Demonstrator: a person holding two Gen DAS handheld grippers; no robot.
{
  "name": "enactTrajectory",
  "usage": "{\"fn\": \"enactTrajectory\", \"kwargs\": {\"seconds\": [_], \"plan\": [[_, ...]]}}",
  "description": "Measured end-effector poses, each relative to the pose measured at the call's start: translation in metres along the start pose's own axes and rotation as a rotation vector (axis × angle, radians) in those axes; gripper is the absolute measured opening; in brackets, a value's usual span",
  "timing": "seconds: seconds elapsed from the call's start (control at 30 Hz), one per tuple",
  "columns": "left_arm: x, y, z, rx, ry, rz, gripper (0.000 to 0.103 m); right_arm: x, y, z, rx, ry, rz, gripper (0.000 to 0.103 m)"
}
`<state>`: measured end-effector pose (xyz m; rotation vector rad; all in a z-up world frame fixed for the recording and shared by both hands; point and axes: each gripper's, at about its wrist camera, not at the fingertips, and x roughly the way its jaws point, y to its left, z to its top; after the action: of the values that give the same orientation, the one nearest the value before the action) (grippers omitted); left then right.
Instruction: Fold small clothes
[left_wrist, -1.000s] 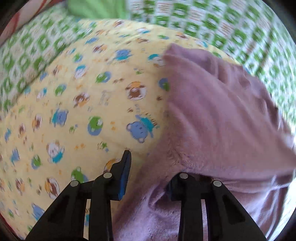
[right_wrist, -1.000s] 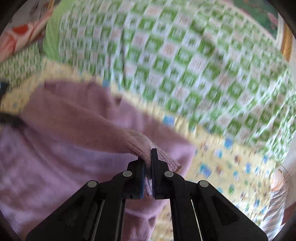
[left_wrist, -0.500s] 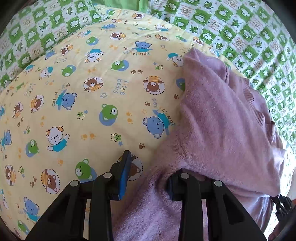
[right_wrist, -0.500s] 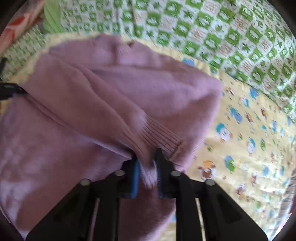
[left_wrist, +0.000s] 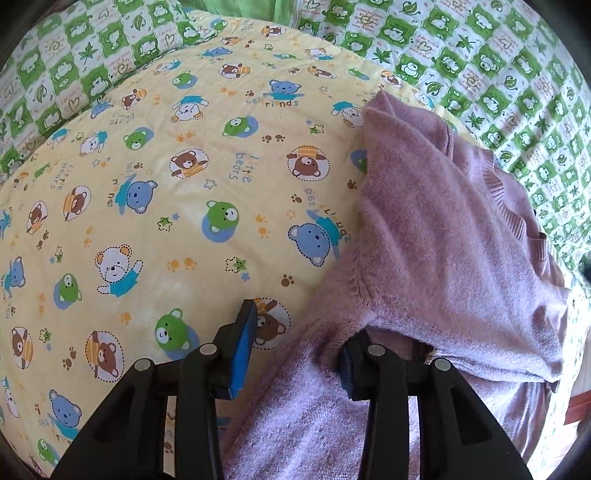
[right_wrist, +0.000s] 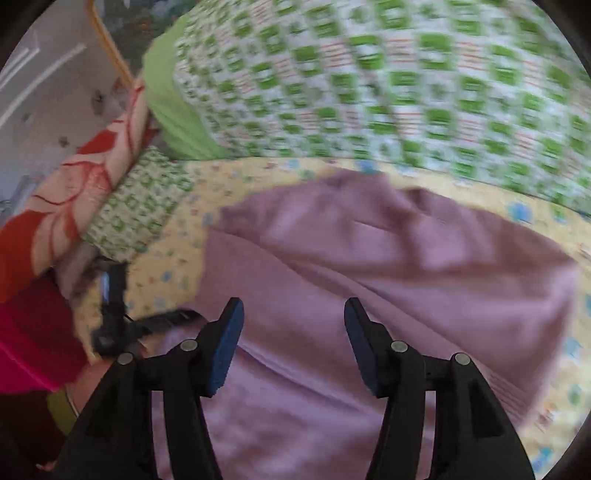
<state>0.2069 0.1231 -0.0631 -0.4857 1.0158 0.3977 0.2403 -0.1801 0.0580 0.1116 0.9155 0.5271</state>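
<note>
A small purple knit sweater (left_wrist: 443, 236) lies on a yellow bear-print blanket (left_wrist: 177, 206), with one side folded over its body. My left gripper (left_wrist: 299, 332) is open low over the sweater's left edge; its right finger is tucked under a fold of the knit. In the right wrist view the sweater (right_wrist: 388, 266) spreads wide under my right gripper (right_wrist: 293, 317), which is open and empty just above the cloth. The left gripper (right_wrist: 114, 314) shows at the left there.
A green-checked quilt (left_wrist: 498, 74) surrounds the yellow blanket (right_wrist: 177, 236) and rises behind it (right_wrist: 369, 81). A red and cream patterned cloth (right_wrist: 66, 192) and a wall lie at the far left. The right wrist view is blurred by motion.
My right gripper has opened and let go of the sweater's cuff, then drawn back over the cloth. The sleeve now lies across the body. My left gripper stays open in place.
</note>
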Motion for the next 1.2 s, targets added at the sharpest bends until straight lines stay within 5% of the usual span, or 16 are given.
{"fn": "enactTrajectory", "kwargs": {"seconds": [0.2,0.43,0.53,0.57,0.63,0.77,0.87,0.97,1.2], "plan": [[0.002,-0.001,0.002,0.012,-0.005,0.002,0.041,0.126,0.057,0.060,-0.005,0.131,0.160,0.055],[0.005,0.000,0.000,0.022,-0.014,-0.003,0.042,0.235,0.063,0.085,0.056,0.301,0.153,0.049],[0.006,-0.002,0.000,0.029,-0.018,0.004,0.041,0.260,0.065,0.083,0.044,0.363,0.165,0.023],[0.006,-0.002,0.000,0.024,-0.018,0.000,0.041,0.263,0.068,0.084,0.019,0.374,0.168,0.006],[0.007,0.000,0.000,0.007,-0.021,-0.014,0.040,0.257,0.073,0.092,-0.034,0.332,0.167,0.006],[0.008,0.005,0.000,-0.023,-0.026,-0.035,0.040,0.230,0.057,0.116,0.052,0.111,0.184,0.005],[0.008,0.007,-0.001,-0.006,-0.026,-0.038,0.040,0.254,0.056,0.100,0.039,0.189,0.178,0.006],[0.006,0.009,-0.001,0.026,-0.010,-0.050,0.041,0.252,0.050,0.093,0.079,0.165,0.173,0.009],[-0.013,0.017,-0.006,0.093,0.023,-0.088,0.043,0.153,0.014,0.088,0.134,0.022,0.133,0.017]]}}
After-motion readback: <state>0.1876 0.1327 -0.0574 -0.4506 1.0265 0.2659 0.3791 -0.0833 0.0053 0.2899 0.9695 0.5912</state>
